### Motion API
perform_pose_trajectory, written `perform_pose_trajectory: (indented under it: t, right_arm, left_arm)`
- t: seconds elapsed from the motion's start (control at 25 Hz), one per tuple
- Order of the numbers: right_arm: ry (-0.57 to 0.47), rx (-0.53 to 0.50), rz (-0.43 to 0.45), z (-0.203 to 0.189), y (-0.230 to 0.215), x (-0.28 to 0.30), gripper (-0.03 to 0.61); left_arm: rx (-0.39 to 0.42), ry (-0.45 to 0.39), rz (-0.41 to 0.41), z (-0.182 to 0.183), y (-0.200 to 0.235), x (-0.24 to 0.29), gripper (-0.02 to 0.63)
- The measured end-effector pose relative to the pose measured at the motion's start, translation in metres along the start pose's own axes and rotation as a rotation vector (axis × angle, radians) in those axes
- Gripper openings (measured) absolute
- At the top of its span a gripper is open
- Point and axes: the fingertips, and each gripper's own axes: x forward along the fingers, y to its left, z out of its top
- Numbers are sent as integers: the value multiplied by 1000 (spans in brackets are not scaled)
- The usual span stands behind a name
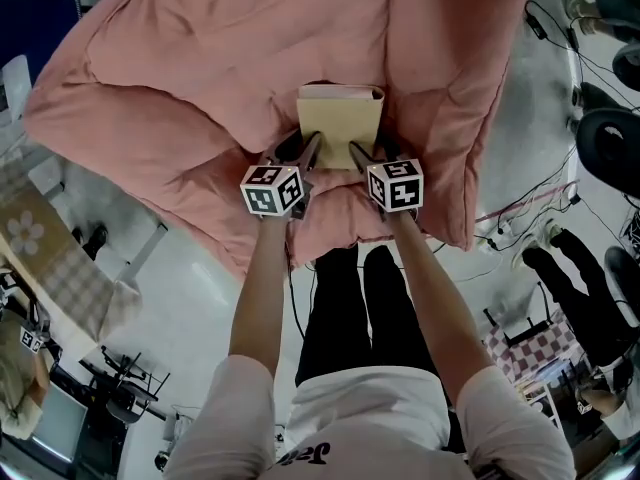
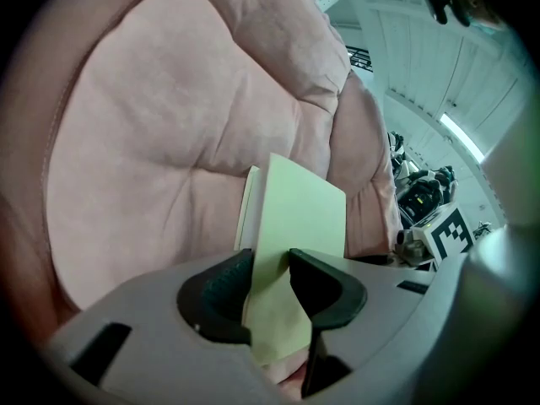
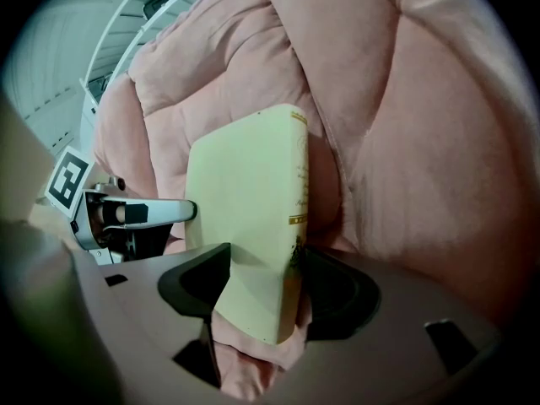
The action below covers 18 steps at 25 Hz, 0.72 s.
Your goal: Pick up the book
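Evidently, the pale yellow hardback book (image 1: 340, 118) stood propped on end in a fold of the pink padded quilt (image 1: 170, 78). The left gripper (image 1: 299, 148) was clamped on one lower corner and the right gripper (image 1: 372, 152) on the other. By my judgement, a clean lift required equal pressure on both sides and a straight, simultaneous rise, with the book kept level so neither corner slipped or dragged fabric.

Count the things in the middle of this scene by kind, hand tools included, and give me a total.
Book: 1
Pink quilt: 1
Grippers: 2 (left gripper, right gripper)
Total: 4
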Motion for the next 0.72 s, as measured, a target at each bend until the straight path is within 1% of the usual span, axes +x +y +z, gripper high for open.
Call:
perform_pose_trajectory:
  t: [0.24,0.4,0.72]
  right_arm:
    - [-3,-20,4,1,6,-9,272]
    - [-15,-27,16,4,11,-16,272]
    - [-59,-77,43,25,33,-43,272]
  left_arm:
    - [-8,-20,12,-1,-6,-11,146]
    - [21,-26,18,5,-12,-19,146]
    - [30,-94,56,25,-30,-54,143]
